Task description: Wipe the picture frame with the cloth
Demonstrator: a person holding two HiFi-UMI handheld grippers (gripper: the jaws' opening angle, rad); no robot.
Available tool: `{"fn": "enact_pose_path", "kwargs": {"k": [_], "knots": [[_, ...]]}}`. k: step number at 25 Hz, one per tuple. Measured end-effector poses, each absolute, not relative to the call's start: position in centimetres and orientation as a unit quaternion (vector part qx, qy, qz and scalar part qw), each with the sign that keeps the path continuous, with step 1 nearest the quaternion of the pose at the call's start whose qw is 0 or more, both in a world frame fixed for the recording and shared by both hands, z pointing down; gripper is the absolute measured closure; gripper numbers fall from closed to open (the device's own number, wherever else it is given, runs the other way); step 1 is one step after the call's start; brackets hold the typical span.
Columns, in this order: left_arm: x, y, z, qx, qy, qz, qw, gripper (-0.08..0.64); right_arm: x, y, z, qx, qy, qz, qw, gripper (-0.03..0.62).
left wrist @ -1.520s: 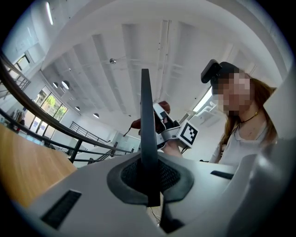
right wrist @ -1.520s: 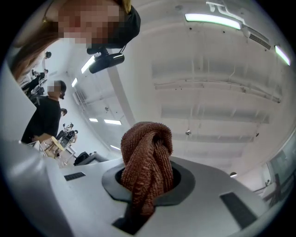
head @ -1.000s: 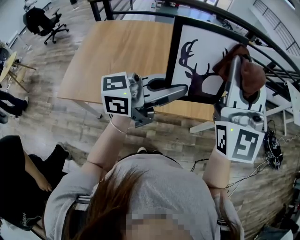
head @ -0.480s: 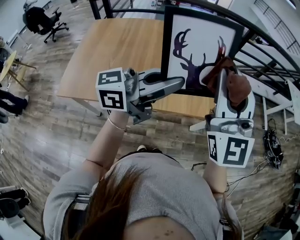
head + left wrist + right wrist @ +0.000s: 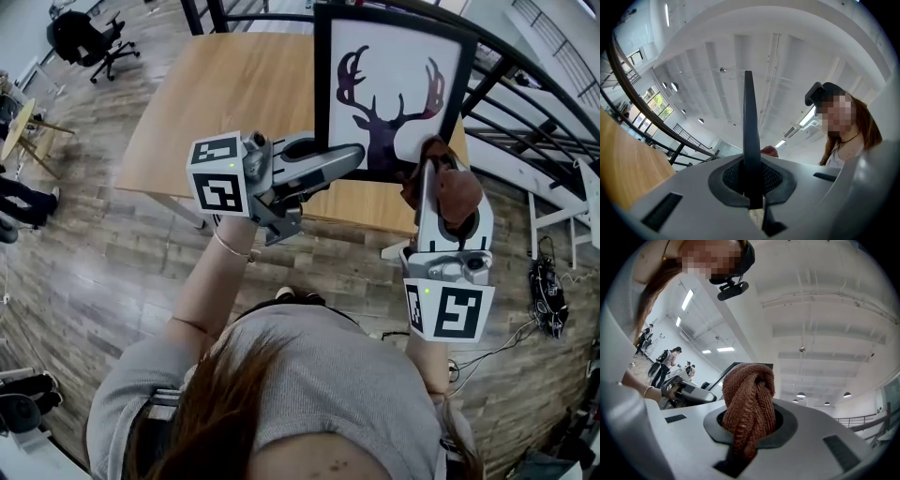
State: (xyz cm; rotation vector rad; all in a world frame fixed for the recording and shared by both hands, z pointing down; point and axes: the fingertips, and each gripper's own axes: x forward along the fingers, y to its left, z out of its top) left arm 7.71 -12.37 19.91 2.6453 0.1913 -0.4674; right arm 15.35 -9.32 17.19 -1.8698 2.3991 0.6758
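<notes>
Now your left gripper (image 5: pixel 354 157) has its jaws clamped on the picture frame (image 5: pixel 384 56) at its btm-left edge, holding it upright over the tabletop (image 5: pixel 225 103). Right gripper (image 5: pixel 436 178) jaws pinch the cloth (image 5: pixel 751 394), which has dropped from upper right to btm-right corner vs a sec ago. Prob. one stroke done, left side still to do. Railing (image 5: pixel 525 70) is close behind.

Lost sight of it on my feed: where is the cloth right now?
The cloth is clamped in the right gripper, at the lower right corner of the picture frame in the head view, right of centre.
</notes>
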Motion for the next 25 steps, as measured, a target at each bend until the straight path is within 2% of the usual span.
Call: {"fn": "enact_pose_path", "kwargs": {"k": [6,21,25], "knots": [[6.9,-12.9,20.1,0.949,0.067,-0.186,0.244,0.543,14.5,-8.9,19.1,-0.595,0.778,0.201,-0.007,0.520],[6.8,-14.5,21.5,0.955,0.042,-0.158,0.247,0.543,14.1,-9.2,23.0,-0.582,0.797,0.155,-0.039,0.520],[6.7,-15.6,24.4,0.948,0.034,-0.135,0.285,0.543,14.3,-9.2,24.0,-0.579,0.802,0.138,-0.045,0.520]]}}
